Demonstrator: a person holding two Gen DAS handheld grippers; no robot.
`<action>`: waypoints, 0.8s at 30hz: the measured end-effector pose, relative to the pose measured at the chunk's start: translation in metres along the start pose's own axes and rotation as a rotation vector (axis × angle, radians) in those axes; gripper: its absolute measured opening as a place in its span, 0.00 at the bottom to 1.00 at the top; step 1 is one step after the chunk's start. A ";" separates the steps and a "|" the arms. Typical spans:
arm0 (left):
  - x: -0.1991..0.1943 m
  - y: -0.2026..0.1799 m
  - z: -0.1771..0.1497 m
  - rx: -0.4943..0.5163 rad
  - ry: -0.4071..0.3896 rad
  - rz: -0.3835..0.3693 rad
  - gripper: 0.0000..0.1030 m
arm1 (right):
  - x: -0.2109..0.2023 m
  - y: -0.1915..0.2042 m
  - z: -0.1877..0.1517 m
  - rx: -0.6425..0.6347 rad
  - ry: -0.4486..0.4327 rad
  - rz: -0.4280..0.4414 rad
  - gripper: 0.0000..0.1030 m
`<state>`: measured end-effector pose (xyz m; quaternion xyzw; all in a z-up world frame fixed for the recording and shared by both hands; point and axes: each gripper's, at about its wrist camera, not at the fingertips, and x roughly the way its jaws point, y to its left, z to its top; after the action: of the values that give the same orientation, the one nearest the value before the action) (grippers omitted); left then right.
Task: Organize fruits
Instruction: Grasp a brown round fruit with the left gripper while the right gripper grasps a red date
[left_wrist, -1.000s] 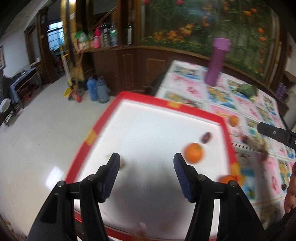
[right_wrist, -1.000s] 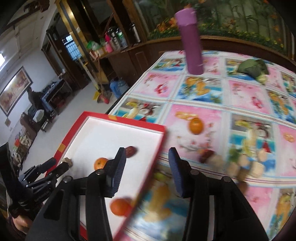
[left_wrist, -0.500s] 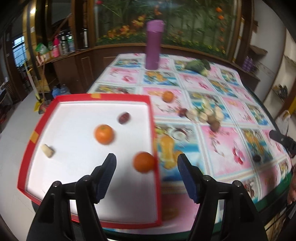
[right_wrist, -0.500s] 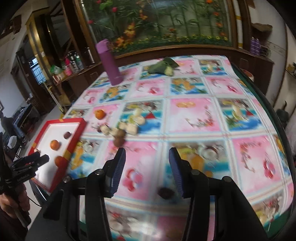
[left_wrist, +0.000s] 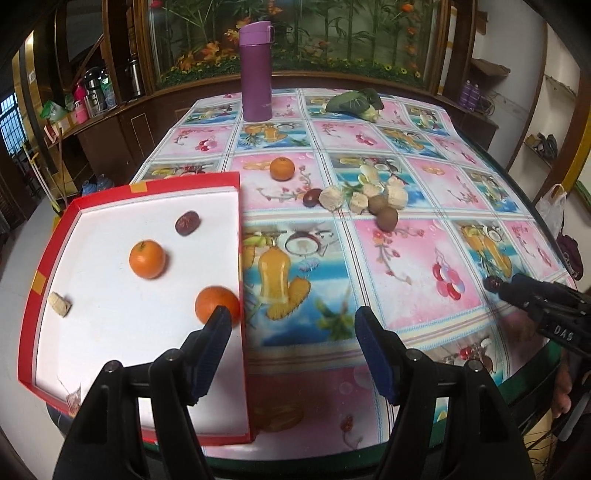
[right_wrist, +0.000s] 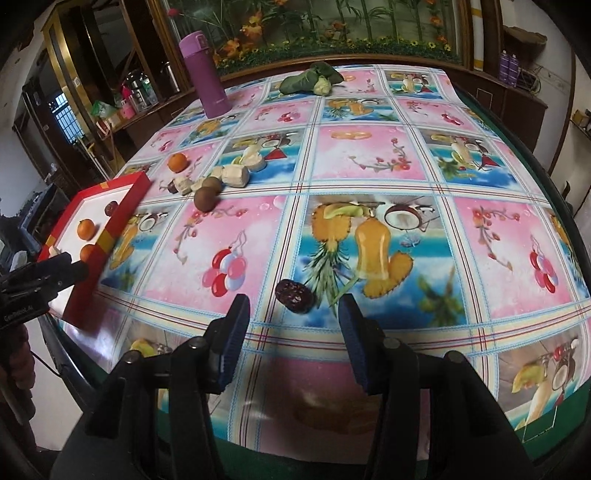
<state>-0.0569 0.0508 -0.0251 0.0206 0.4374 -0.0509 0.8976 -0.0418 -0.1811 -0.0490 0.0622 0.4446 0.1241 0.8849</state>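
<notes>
Here the right tongs (right_wrist: 291, 317) stood wide open with nothing between the blue pads, poised just short of a dark red date (right_wrist: 294, 291) that lay alone on the worktop (right_wrist: 369, 162), near its front edge. The date sat roughly in line with the gap, closer to the right pad, touching neither. The left tongs (left_wrist: 291, 328) were equally spread and empty, hovering above the right wall of the red tray (left_wrist: 242, 295); the left pad partly hid an orange (left_wrist: 216, 302) resting against that wall inside the tray. Further into the white tray floor lay a second orange (left_wrist: 147, 258), another date (left_wrist: 187, 223) and a pale chunk (left_wrist: 60, 304) near the left wall. Out on the fruit-printed cloth, beyond the tray, a third orange (left_wrist: 282, 168) sat apart, and beside it a cluster: a dark date (left_wrist: 312, 197), several pale pieces (left_wrist: 369, 192) and two brown round fruits (left_wrist: 386, 218), close together and some touching. At the far end stood a purple flask (left_wrist: 255, 70) upright and a leafy green vegetable (left_wrist: 352, 101) well to its right.
</notes>
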 end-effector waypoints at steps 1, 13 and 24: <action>0.001 0.000 0.002 -0.001 0.000 0.002 0.67 | 0.002 0.001 0.001 0.000 0.003 0.003 0.50; 0.045 -0.038 0.045 0.016 0.040 -0.076 0.67 | 0.020 0.000 0.004 -0.046 0.028 -0.068 0.25; 0.103 -0.075 0.068 0.029 0.092 -0.093 0.58 | 0.015 -0.019 0.012 0.004 0.010 -0.035 0.25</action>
<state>0.0516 -0.0365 -0.0640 0.0154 0.4778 -0.0979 0.8729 -0.0204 -0.1948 -0.0577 0.0557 0.4502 0.1082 0.8846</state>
